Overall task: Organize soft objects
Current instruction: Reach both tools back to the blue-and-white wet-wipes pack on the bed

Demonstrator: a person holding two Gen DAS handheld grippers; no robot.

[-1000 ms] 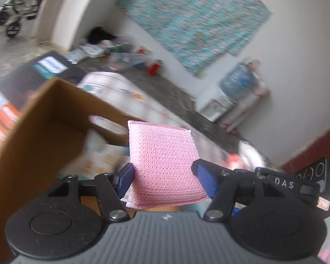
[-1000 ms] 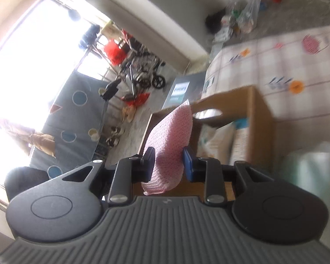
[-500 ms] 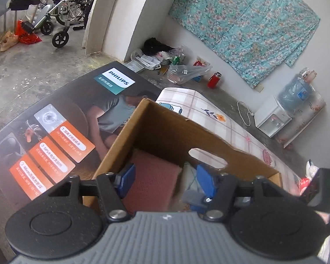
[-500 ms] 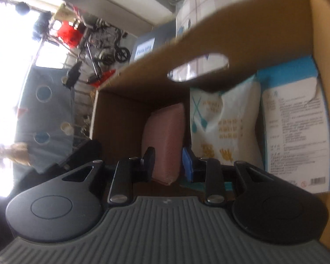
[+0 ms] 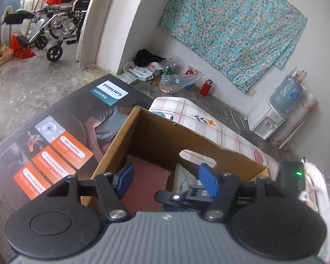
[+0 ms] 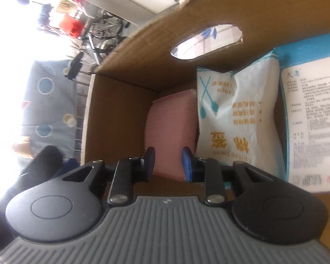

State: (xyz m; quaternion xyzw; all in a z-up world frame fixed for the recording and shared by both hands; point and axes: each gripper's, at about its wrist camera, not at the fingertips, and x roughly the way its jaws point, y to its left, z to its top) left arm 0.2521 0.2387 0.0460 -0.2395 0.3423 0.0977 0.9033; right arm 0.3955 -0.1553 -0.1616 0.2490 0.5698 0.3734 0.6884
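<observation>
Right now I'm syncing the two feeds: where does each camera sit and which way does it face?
Left wrist: on the left hand-held gripper, looking down over the cardboard box toward the wall; its jaws are opening.
Right wrist: on the right hand-held gripper, looking into the box, pads at the pink sponge.
Shared: box, sponge, white packet.

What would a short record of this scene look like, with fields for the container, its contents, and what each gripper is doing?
container: open brown cardboard box with an oval handle hole
contents: pink textured sponge pad, white plastic cotton swab bag, blue and white printed carton, standing side by side
right gripper: inside the box, pads on either side of the sponge pad's near end
left gripper: above the box edge, jaws opening, nothing gripped
surroundings: dark printed appliance box beside the cardboard box
</observation>
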